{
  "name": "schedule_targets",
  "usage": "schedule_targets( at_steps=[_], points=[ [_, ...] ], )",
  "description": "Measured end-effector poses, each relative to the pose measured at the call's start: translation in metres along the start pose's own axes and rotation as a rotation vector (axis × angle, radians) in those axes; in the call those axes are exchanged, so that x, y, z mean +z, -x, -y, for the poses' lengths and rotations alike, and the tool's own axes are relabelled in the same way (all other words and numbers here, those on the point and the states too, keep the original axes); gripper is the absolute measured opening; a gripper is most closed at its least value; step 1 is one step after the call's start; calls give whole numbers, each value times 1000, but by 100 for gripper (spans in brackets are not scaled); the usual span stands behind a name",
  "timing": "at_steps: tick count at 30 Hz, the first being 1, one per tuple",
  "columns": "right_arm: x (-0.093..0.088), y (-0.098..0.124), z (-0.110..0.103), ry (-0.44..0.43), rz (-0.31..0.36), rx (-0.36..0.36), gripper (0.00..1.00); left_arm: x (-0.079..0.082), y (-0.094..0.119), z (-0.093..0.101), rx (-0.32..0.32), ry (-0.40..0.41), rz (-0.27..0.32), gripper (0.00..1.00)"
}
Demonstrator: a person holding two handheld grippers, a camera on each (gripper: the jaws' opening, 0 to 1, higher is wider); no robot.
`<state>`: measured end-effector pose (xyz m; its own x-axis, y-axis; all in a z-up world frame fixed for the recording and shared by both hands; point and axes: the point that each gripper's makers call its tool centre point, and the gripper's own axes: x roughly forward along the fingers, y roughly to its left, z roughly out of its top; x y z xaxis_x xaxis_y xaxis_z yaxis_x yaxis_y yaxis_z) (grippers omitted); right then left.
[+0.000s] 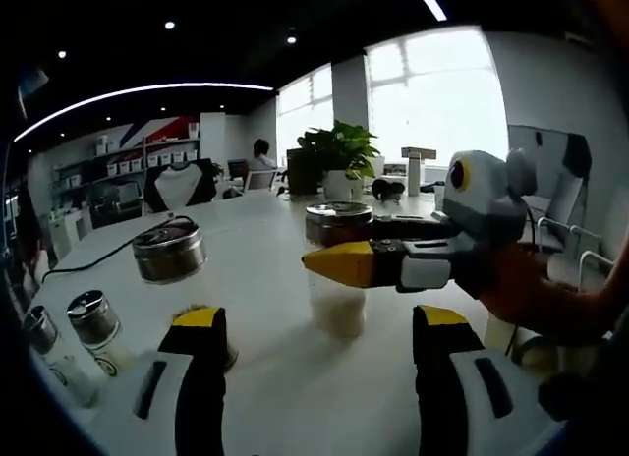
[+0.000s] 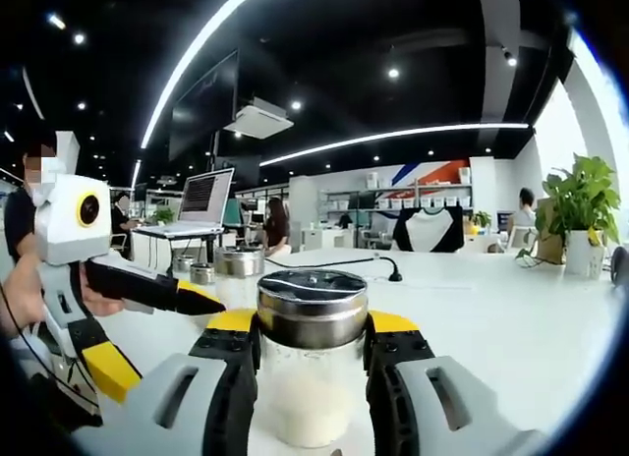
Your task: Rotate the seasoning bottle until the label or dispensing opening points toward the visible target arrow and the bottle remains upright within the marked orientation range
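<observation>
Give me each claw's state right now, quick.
Left claw: open, holding nothing.
Right claw: shut on the bottle, gripping it just under the metal cap.

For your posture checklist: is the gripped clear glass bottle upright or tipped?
Upright: the clear glass seasoning bottle has its steel cap on top, between the right gripper's jaws.

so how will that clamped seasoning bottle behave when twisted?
Seasoning bottle looks rigid clear plastic or glass, partly filled with white powder, so probably bottom-weighted. Smooth wall may slip between the right gripper pads. Tall with a heavy-looking metal cap, so it could tip.
</observation>
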<state>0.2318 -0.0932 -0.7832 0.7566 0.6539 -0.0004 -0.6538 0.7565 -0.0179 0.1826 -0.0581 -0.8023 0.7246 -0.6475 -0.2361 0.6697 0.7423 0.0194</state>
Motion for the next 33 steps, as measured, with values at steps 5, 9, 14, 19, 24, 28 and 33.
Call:
schedule_targets(
  at_steps=[5, 9, 14, 19, 24, 28, 33],
  points=[
    [-6, 2, -1, -1, -16, 1, 39, 0, 2, 0, 1, 1, -1, 82],
    [-15, 4, -1, -1, -35, -5, 39, -1, 2, 0, 0, 4, -6, 82],
    [-26, 6, -1, -27, -49, -11, 38, 0, 1, 3, -10, 7, -5, 82],
    [-40, 8, -2, -45, -81, -18, 38, 1, 0, 3, -12, 3, -4, 82],
    [-45, 10, -2, -69, -83, -29, 38, 3, 0, 3, -10, 0, -1, 82],
    [-46, 9, -1, -69, -90, -38, 38, 4, -2, 5, -19, 0, 0, 82],
    [-51, 9, 0, -67, -108, -37, 38, 6, -3, 8, -30, -4, 5, 82]
  ],
)
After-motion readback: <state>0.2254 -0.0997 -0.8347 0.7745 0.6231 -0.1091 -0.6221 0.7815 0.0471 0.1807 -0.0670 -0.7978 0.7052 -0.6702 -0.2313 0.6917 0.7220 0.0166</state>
